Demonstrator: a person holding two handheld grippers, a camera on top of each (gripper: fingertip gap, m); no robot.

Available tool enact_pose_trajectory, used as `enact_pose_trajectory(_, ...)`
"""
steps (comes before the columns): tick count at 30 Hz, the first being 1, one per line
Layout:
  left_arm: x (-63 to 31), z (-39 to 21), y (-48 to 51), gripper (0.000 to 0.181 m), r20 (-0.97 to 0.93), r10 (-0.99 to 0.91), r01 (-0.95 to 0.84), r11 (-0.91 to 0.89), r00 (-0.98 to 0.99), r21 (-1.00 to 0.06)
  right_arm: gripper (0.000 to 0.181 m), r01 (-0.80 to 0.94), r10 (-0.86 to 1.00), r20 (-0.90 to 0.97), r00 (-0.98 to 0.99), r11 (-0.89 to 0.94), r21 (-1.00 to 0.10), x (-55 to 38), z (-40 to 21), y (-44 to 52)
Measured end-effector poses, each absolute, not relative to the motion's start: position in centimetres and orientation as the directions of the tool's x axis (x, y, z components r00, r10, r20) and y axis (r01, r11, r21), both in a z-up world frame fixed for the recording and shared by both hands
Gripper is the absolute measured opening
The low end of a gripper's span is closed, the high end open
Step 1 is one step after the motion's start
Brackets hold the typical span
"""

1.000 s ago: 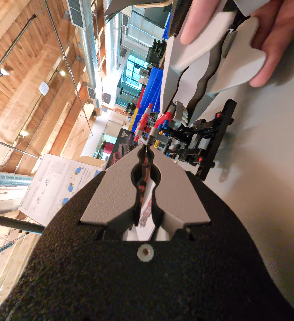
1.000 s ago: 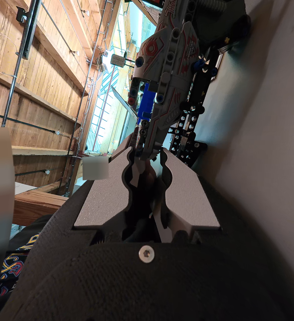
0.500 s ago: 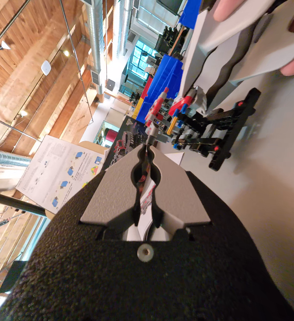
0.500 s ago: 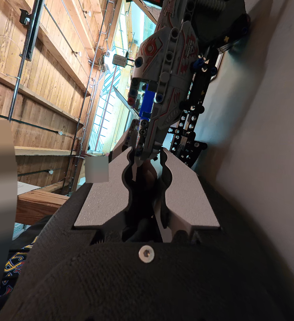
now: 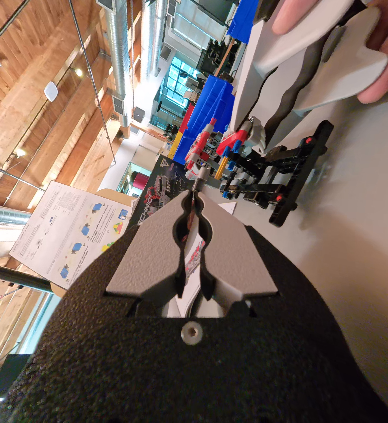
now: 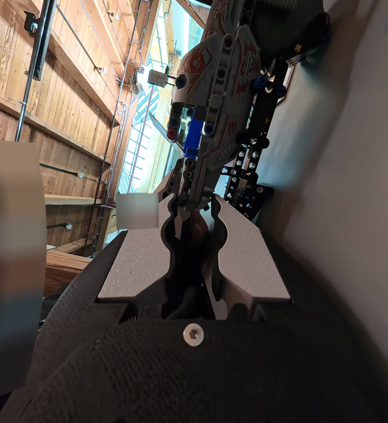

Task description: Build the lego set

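Left gripper (image 5: 195, 194), pinching grey connector (image 5: 202, 176); right gripper (image 6: 194, 199) clamping model's panel (image 6: 213, 109); step: fitting connector—alignment needed.

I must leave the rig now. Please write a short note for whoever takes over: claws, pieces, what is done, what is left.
Left claw: shut on a small grey piece, held at the model's side; cannot tell if it is seated.
Right claw: shut on the model's grey panel.
Black frame rests on the table.
Done: frame and panel joined.
Left: seat the piece, keep building.
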State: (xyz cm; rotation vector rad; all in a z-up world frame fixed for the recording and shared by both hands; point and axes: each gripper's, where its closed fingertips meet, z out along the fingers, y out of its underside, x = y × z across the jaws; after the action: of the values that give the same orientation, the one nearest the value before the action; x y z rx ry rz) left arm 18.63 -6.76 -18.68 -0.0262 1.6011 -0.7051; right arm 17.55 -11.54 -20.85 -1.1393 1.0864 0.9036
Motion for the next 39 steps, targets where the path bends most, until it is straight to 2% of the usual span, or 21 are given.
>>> enact_pose_trajectory(5, 18.7, -18.6, -6.9, 0.000, -0.899, -0.404, 0.389, 0.811, -0.171, -0.438, 0.028, -0.956, 0.033, -0.973, 0.229, 0.198, -0.218, 17.6, -20.8, -11.6)
enact_pose_trajectory(11, 18.8, -18.7, -7.0, 0.000, -0.876, -0.429, 0.400, 0.780, -0.218, -0.482, 0.028, -0.953, 0.010, -0.970, 0.241, 0.191, -0.235, 17.4, -21.0, -11.4)
enact_pose_trajectory(16, 18.9, -18.8, -7.0, 0.000, -0.887, -0.410, 0.416, 0.783, -0.212, -0.462, 0.028, -0.950, 0.004, -0.969, 0.249, 0.194, -0.243, 17.4, -21.0, -11.4)
enact_pose_trajectory(23, 18.6, -18.5, -7.5, 0.000, -0.947, -0.304, 0.472, 0.823, -0.105, -0.317, 0.028, -0.952, 0.005, -0.968, 0.249, 0.183, -0.244, 17.3, -21.0, -11.3)
enact_pose_trajectory(26, 18.5, -18.8, -8.0, 0.000, -0.893, -0.391, 0.471, 0.759, -0.223, -0.450, 0.028, -0.955, 0.001, -0.967, 0.254, 0.157, -0.251, 17.0, -21.1, -11.0)
enact_pose_trajectory(27, 18.5, -18.8, -8.2, 0.000, -0.891, -0.390, 0.479, 0.751, -0.232, -0.454, 0.028, -0.955, -0.001, -0.965, 0.261, 0.146, -0.258, 16.8, -21.1, -10.9)
enact_pose_trajectory(29, 18.5, -18.8, -8.4, 0.000, -0.918, -0.349, 0.507, 0.765, -0.191, -0.396, 0.028, -0.956, 0.004, -0.966, 0.258, 0.146, -0.254, 16.8, -21.1, -10.9)
enact_pose_trajectory(33, 18.4, -18.6, -8.7, 0.000, -0.937, -0.303, 0.559, 0.753, -0.171, -0.346, 0.028, -0.961, 0.020, -0.970, 0.244, 0.141, -0.239, 16.7, -21.0, -11.0)
enact_pose_trajectory(39, 17.9, -18.8, -9.2, 0.000, -0.996, -0.091, 0.644, 0.763, 0.018, -0.058, 0.027, -0.965, 0.029, -0.971, 0.235, 0.124, -0.230, 16.5, -21.0, -10.9)
